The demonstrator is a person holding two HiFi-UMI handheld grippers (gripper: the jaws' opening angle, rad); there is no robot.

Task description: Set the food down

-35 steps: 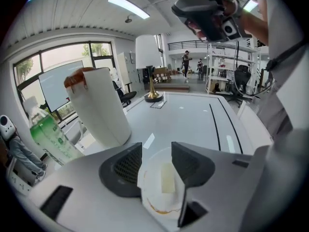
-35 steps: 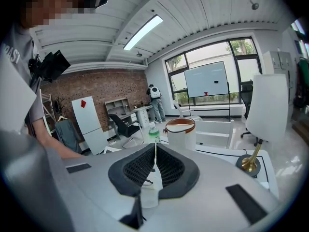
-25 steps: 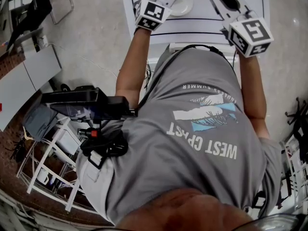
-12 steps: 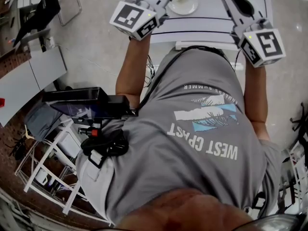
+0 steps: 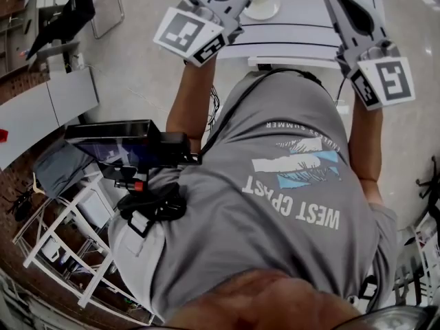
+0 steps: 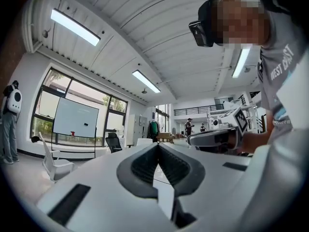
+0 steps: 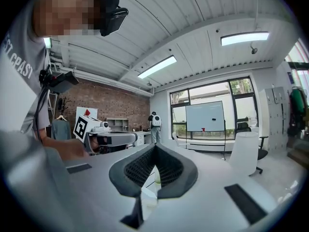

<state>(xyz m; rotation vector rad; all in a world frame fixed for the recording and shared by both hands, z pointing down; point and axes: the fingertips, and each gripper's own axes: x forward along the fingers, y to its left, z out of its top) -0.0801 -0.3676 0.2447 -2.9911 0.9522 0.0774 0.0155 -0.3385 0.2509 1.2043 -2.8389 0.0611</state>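
The left gripper point(image 6: 157, 145) is being held clenched, its ribbed pads pressed tip to tip with nothing between them. The right gripper point(image 7: 155, 147) is likewise being held clenched and empty.

Only the head view is showing the white plate point(image 5: 263, 5). It is lying on the white table point(image 5: 302, 34) ahead of both grippers, nearer the left one and touched by neither. Only the gripper views are showing the room. From the left gripper, ceiling strip lights point(image 6: 75, 27) and a whiteboard point(image 6: 76, 119) before tall windows are being seen. From the right gripper, a brick wall point(image 7: 108, 105), a white chair point(image 7: 244, 151) and a standing person point(image 7: 154, 124) with a white backpack are being seen.

The food point(image 5: 262, 1) is showing only as a pale patch on the plate, too small to be named. The left gripper's nose is being cut off by the head view's top edge. Below the right gripper's closed tips, a sliver of table with something pale is being glimpsed but cannot be identified.

Beside the table, a pale smooth floor point(image 5: 137, 81) is being shown, and a grey T-shirt point(image 5: 275, 205) is filling most of the head view.
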